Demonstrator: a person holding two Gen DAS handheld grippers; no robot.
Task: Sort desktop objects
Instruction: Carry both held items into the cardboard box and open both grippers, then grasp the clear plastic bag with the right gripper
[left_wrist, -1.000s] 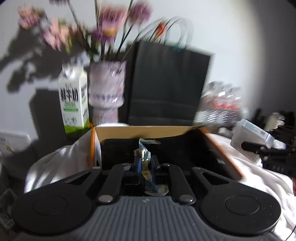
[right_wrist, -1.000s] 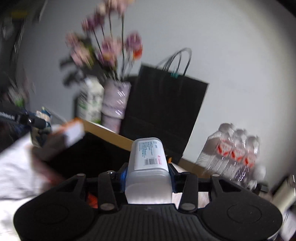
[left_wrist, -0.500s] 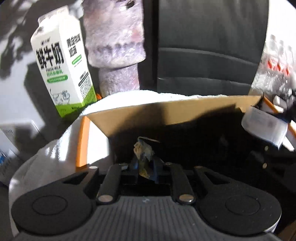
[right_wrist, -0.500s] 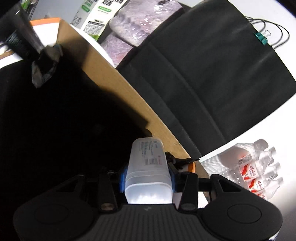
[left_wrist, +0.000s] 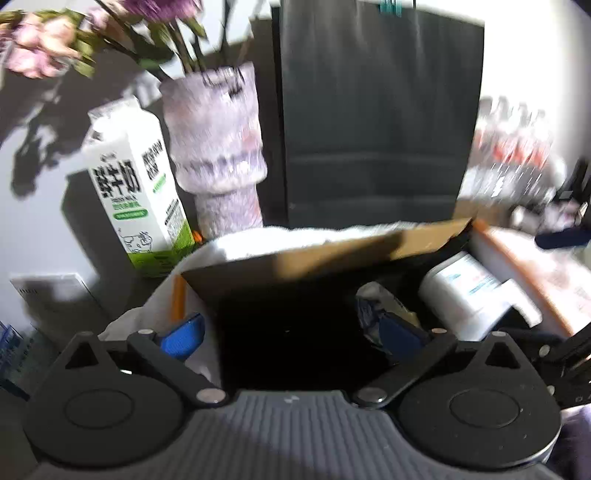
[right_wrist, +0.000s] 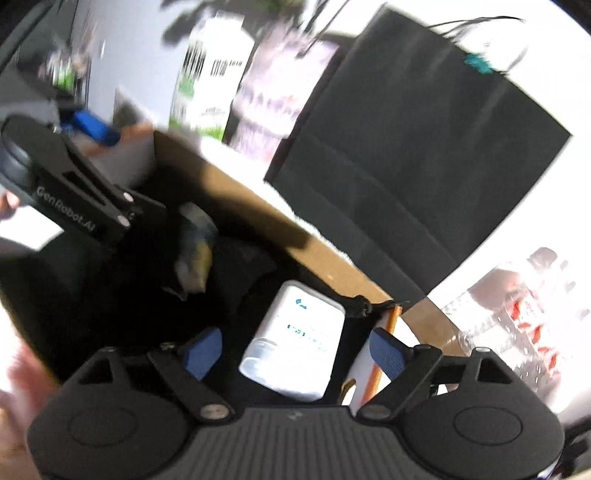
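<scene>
Two things have just gone into the cardboard box: a white plastic bottle lying on its side in the dark interior near the right-hand corner, and a crumpled wrapper further in. Our right gripper has just been opening, its blue pads spread clear of the bottle between them. Our left gripper has likewise sprung wide and holds nothing; the wrapper shows by its right pad, though blur hides whether they touch. To finish well, we should lift both tools straight out, clear of the box walls. Behind the box stand a milk carton, a mauve vase of flowers and a black paper bag against a pale wall, with bottled water to the right, over a white cloth.
</scene>
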